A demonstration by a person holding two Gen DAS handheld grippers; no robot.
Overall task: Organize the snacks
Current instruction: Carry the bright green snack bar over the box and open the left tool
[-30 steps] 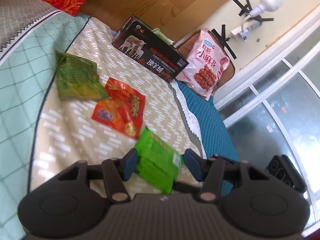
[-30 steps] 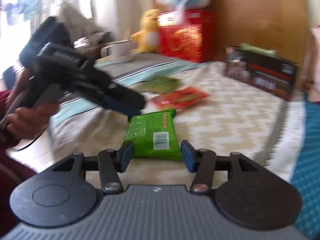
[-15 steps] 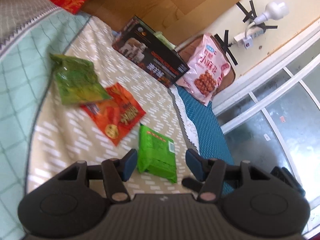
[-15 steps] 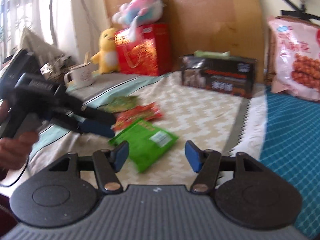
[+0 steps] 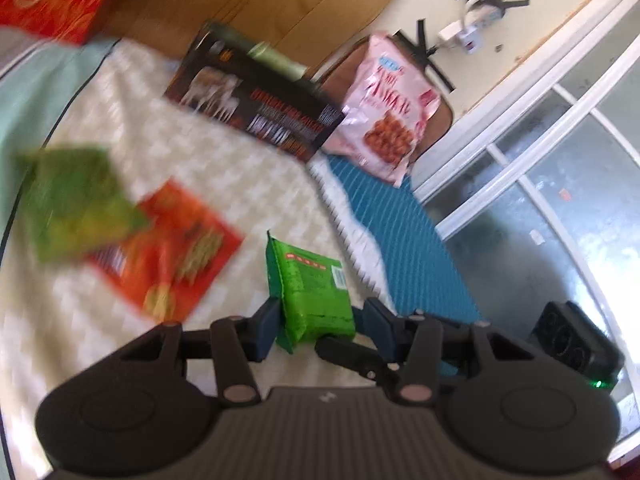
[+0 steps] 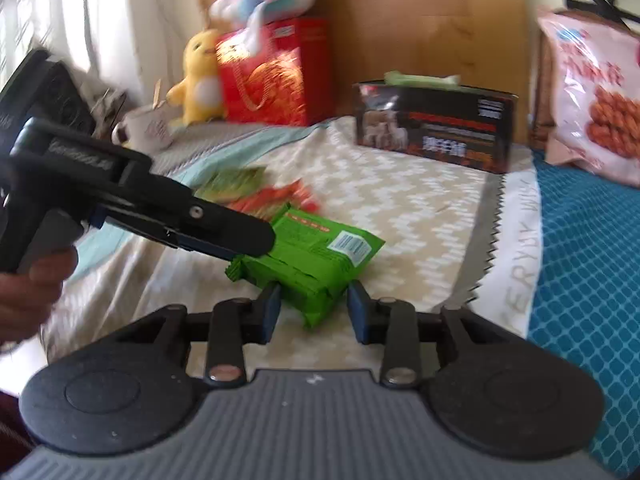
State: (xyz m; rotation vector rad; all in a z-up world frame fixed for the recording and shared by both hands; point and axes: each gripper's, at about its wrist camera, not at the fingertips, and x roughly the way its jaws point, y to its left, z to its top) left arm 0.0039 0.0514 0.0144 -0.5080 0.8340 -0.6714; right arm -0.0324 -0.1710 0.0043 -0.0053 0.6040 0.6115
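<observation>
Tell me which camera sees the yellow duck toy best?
The right wrist view. The yellow duck toy sits there in plain sight at the back, beside the red gift bag, only a bit blurred. The left wrist view does not show the duck at all; only a corner of the red bag appears.

Glossy plastic green packet [image 5: 310, 290]; woven bedspread [image 5: 224, 168].

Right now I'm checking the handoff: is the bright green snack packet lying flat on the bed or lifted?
Cannot tell for certain. The bright green snack packet sits tilted between the left gripper fingers, touching one; blur hides any gap below.
</observation>
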